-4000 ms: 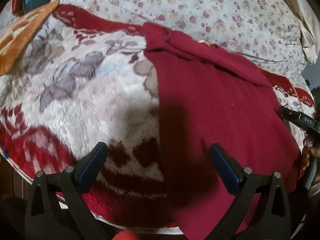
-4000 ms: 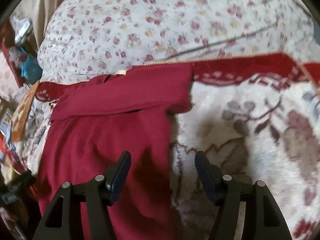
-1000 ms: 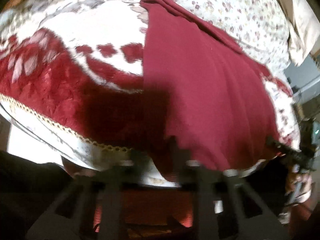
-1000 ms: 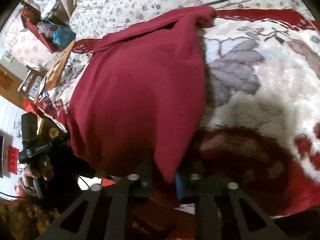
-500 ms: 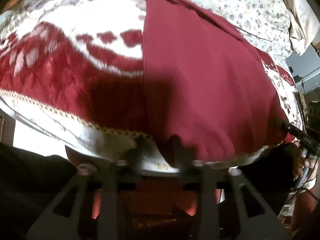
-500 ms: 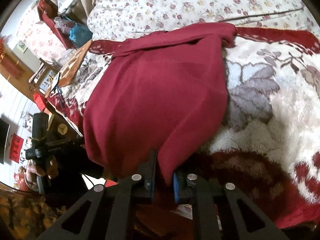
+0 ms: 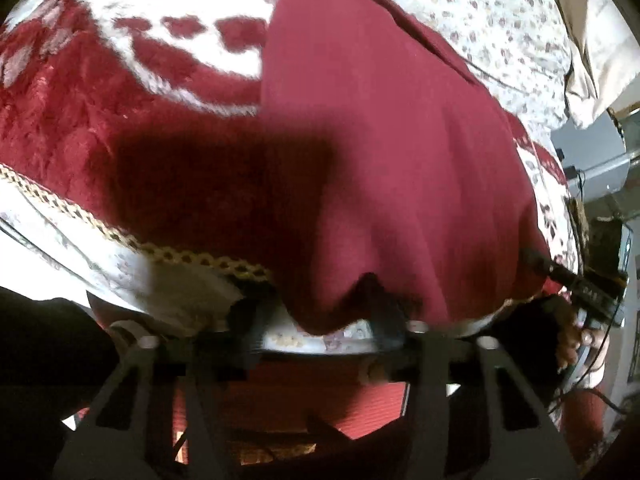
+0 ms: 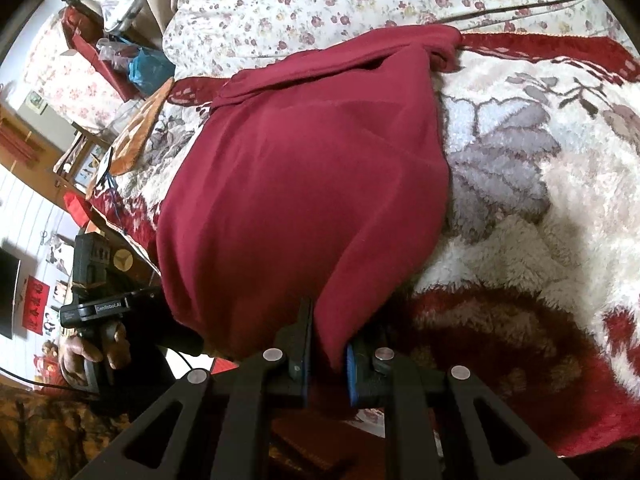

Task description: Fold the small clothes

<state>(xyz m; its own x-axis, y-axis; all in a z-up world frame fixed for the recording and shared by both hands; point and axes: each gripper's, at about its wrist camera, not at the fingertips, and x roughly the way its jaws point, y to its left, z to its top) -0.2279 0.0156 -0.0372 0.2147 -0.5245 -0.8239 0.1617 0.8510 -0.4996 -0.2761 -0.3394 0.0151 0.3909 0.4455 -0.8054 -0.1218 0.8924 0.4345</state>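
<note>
A dark red garment [image 7: 380, 140] lies spread lengthwise on a plush red-and-white floral blanket [image 7: 80, 92], its top end bunched toward the floral sheet. My left gripper [image 7: 320, 322] is at the garment's near left hem corner with its fingers apart; the hem hangs loose between them. My right gripper [image 8: 325, 354] is shut on the near right hem corner of the garment [image 8: 300, 184], which drapes up from the blue pads. The left gripper's body [image 8: 96, 304] shows at the left of the right wrist view.
A white floral sheet [image 8: 340, 0] covers the bed beyond the blanket [image 8: 540, 200]. The bed edge with gold trim [image 7: 168, 254] runs just in front of the left gripper. Cluttered shelves and an orange cushion [image 8: 136, 128] stand at the far left.
Four seconds ago both grippers hovered open over the garment. Both dropped to the near hem and closed on it. In the last half second the left fingers have spread apart; the right stays clamped.
</note>
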